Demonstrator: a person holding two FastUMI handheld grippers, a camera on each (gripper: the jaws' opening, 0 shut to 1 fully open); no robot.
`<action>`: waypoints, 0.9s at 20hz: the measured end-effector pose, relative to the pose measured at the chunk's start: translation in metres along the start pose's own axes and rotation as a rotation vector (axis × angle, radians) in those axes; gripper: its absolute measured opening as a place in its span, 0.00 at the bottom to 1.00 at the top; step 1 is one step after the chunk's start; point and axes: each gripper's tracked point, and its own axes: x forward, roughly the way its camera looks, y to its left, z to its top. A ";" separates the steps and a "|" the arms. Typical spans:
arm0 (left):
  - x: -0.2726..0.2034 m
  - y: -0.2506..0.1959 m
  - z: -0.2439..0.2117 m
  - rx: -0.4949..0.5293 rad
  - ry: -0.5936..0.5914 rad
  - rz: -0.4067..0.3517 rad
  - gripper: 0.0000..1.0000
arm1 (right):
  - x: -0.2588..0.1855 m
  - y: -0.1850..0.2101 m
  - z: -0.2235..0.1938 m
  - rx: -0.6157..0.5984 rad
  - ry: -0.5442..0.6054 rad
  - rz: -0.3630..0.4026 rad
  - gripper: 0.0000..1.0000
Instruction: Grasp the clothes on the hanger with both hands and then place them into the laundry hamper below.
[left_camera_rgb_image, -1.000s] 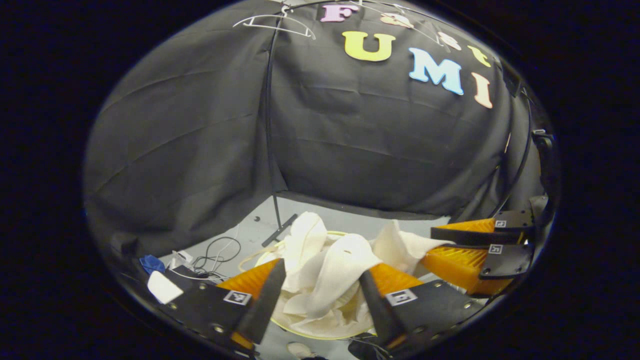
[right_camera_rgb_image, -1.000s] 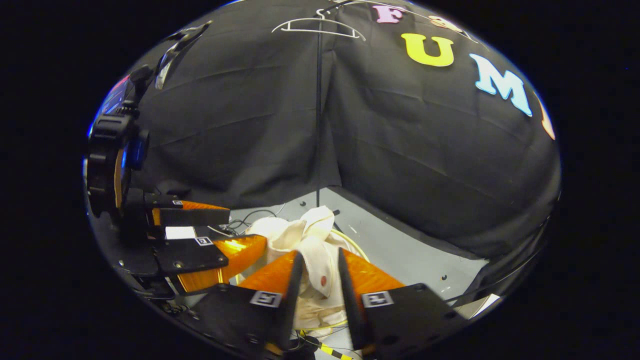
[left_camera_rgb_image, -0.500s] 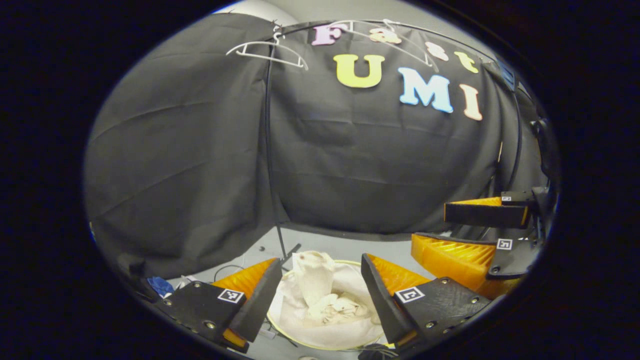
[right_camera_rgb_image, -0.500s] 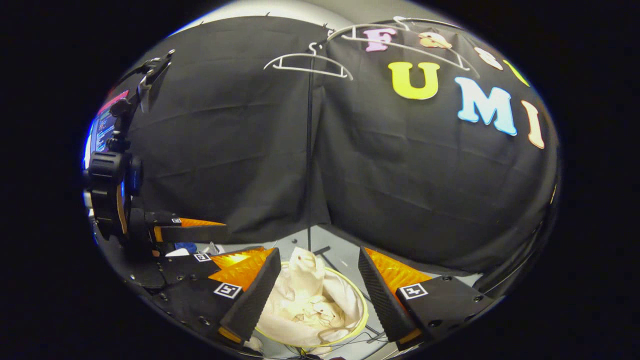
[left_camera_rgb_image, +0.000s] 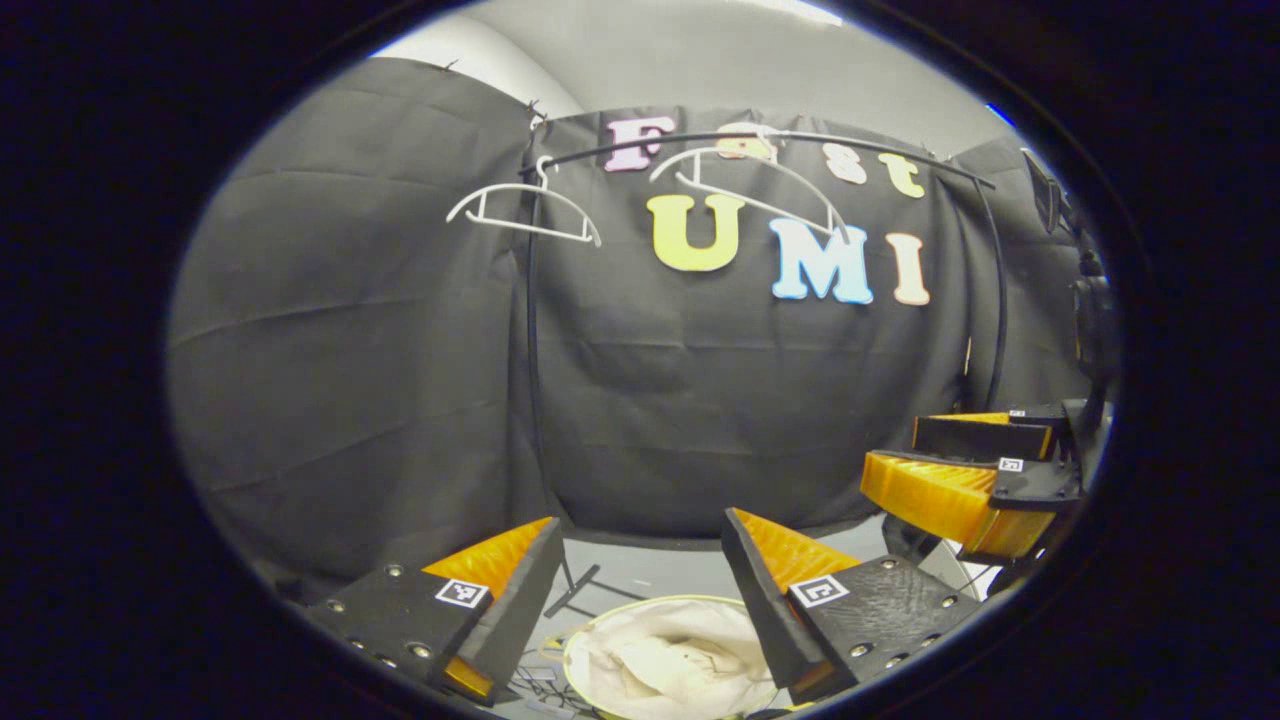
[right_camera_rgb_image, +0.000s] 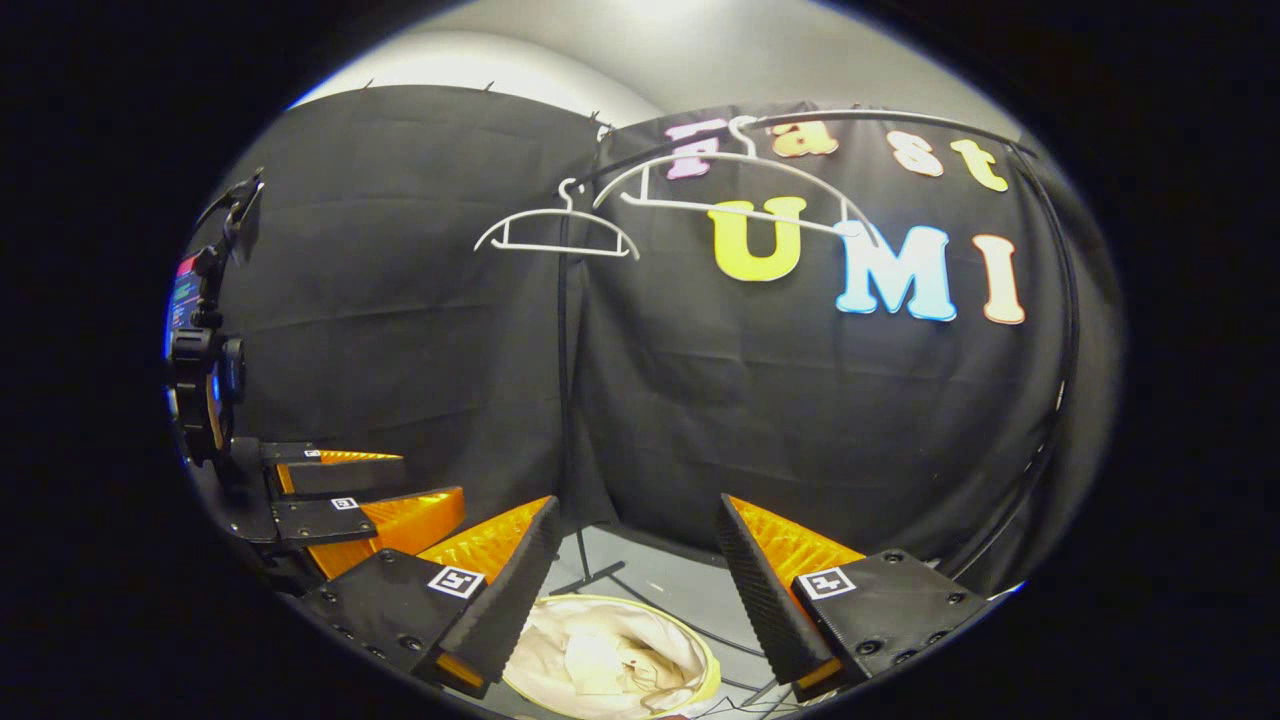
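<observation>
Left gripper view: the left gripper (left_camera_rgb_image: 640, 590) has its jaws spread wide with nothing between them, just open air. Straight down past the fingertips sits the laundry hamper (left_camera_rgb_image: 575, 668), a round tub with a yellowish rim, and the clothes (left_camera_rgb_image: 670, 660) are bunched up inside it as a cream-coloured heap. So the fabric lies below and a bit ahead of this tool, well apart from the fingers. Off to this camera's right the right gripper (left_camera_rgb_image: 915, 455) hangs at about the same height, jaws parted too, empty as far as I can see. Up top, two white hangers (left_camera_rgb_image: 522, 208) dangle bare from the black rail (left_camera_rgb_image: 760, 138).

Right gripper view: same story really. The right gripper (right_camera_rgb_image: 635, 580) is wide open and holding nothing. The hamper (right_camera_rgb_image: 712, 668) is right under the gap between its fingers, with the clothes (right_camera_rgb_image: 600, 660) crumpled inside, no clear long axis to the pile, it's just a lump. The left gripper (right_camera_rgb_image: 400, 485) shows off to this camera's left, beside its own finger. Bare hangers (right_camera_rgb_image: 556, 232) overhead again.

My read: the drop looks done, since the garment is in the tub and both tools are clear above it. Both grippers seem about equally near the hamper, so neither has an obvious edge if anything needs tucking in.
</observation>
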 end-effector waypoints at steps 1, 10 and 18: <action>-0.002 0.001 0.005 0.004 -0.010 -0.006 0.93 | -0.004 0.003 0.003 0.005 -0.011 -0.015 0.98; -0.020 0.005 0.062 0.031 -0.080 -0.060 0.93 | -0.032 -0.005 0.051 0.020 -0.107 -0.109 0.97; -0.052 -0.006 0.138 0.043 -0.208 -0.145 0.92 | -0.090 -0.051 0.116 -0.025 -0.224 -0.275 0.97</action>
